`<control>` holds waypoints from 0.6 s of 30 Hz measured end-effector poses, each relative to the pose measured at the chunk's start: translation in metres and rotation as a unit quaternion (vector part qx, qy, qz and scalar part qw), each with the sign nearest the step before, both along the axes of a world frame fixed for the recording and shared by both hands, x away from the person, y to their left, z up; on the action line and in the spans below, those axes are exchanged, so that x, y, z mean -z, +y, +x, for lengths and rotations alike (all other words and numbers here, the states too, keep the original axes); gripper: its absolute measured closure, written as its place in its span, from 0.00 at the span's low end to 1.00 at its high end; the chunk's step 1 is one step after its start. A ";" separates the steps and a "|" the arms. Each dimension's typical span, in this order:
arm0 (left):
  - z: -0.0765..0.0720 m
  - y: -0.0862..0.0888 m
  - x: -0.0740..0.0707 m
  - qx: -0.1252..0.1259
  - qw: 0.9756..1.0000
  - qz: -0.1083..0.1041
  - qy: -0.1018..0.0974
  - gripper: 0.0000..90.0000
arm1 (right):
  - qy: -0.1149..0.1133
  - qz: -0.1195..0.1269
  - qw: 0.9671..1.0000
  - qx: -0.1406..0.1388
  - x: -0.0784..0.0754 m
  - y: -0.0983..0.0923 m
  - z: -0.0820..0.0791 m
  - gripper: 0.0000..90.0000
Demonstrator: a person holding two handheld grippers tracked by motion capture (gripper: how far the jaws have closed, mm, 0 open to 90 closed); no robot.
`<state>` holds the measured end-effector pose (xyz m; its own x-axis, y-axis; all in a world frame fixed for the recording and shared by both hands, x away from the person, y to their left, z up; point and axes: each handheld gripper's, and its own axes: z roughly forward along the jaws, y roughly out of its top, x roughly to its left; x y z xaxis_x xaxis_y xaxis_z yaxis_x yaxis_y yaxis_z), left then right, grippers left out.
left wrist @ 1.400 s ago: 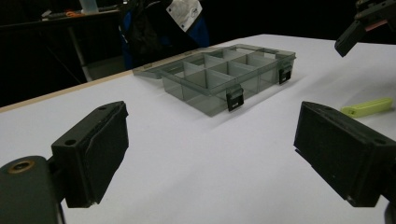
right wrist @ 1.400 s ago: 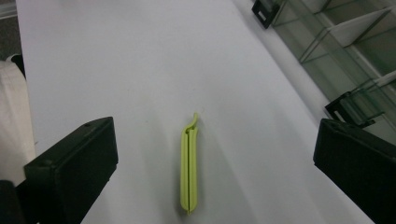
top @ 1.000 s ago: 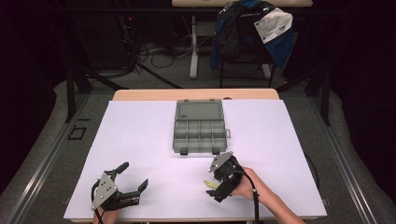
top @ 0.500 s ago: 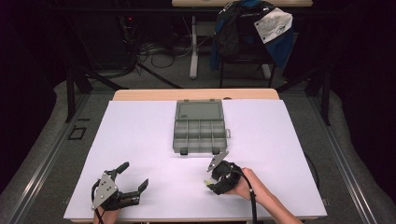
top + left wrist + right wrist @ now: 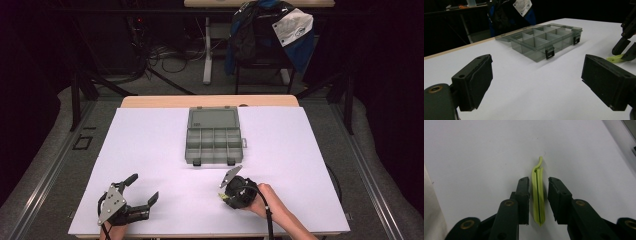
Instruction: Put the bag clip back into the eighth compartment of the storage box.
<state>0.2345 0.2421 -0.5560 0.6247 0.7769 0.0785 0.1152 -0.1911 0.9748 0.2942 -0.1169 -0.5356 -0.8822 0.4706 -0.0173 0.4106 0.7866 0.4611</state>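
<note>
Closing right gripper [image 5: 537, 200] fingers flank a green clip [image 5: 538, 195] (gap remains); organizer box [image 5: 213, 135] beyond, left gripper [image 5: 135, 192] spread empty.

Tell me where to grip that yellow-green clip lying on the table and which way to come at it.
Grip the yellow-green clip across its two long flat sides near mid-length, coming from above along its length. It lies narrow and straight on the white table, with a curled tip at the far end. The right gripper already straddles it, its jaws just closing; a slight gap seems to remain on each side.

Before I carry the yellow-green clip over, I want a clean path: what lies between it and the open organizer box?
Nothing: bare white table separates the clip from the organizer box, as the high view shows.
</note>
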 end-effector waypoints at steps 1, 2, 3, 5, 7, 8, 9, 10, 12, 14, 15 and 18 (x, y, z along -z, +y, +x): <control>0.000 0.000 0.000 0.000 1.000 0.000 0.000 0.11 | 0.000 0.000 1.000 0.000 0.000 0.000 0.000 0.79; 0.000 0.000 0.000 0.000 1.000 0.000 0.000 0.11 | -0.002 0.000 1.000 0.003 0.001 0.000 0.000 0.81; 0.000 0.000 0.000 0.000 1.000 0.001 0.001 0.11 | -0.002 0.000 1.000 0.002 0.001 0.000 0.000 0.82; 0.000 0.000 0.000 0.000 1.000 0.001 0.000 0.11 | -0.001 0.000 1.000 0.002 0.001 0.000 -0.001 0.83; 0.000 0.000 0.000 0.001 1.000 0.000 0.000 0.11 | -0.002 -0.003 1.000 0.003 0.002 0.001 -0.002 0.83; 0.000 0.000 0.000 0.001 1.000 -0.001 0.000 0.11 | -0.004 -0.001 1.000 0.003 0.002 0.001 -0.002 0.84; 0.000 0.000 0.000 0.001 1.000 -0.001 0.000 0.11 | -0.003 -0.001 1.000 0.002 0.003 0.001 -0.002 0.85; 0.000 0.000 0.000 0.000 1.000 0.000 0.000 0.11 | -0.002 -0.001 1.000 0.002 0.003 0.001 -0.002 0.86; 0.000 0.000 0.000 0.000 1.000 0.000 0.000 0.11 | -0.002 0.000 1.000 0.001 0.003 0.001 -0.003 0.87; 0.000 0.000 0.000 0.001 1.000 0.000 0.000 0.11 | -0.001 0.001 1.000 0.002 0.003 0.001 -0.003 0.88; 0.000 0.000 0.000 0.001 1.000 0.000 0.000 0.11 | -0.001 0.001 1.000 0.004 0.003 0.001 -0.004 0.88; 0.000 0.001 0.000 -0.001 1.000 0.002 0.000 0.11 | -0.001 0.006 1.000 0.005 0.003 0.000 -0.003 0.89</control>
<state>0.2342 0.2428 -0.5559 0.6233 0.7778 0.0808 0.1157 -0.1940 0.9742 0.2908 -0.1172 -0.5385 -0.8776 0.4792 -0.0133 0.4171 0.7771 0.4714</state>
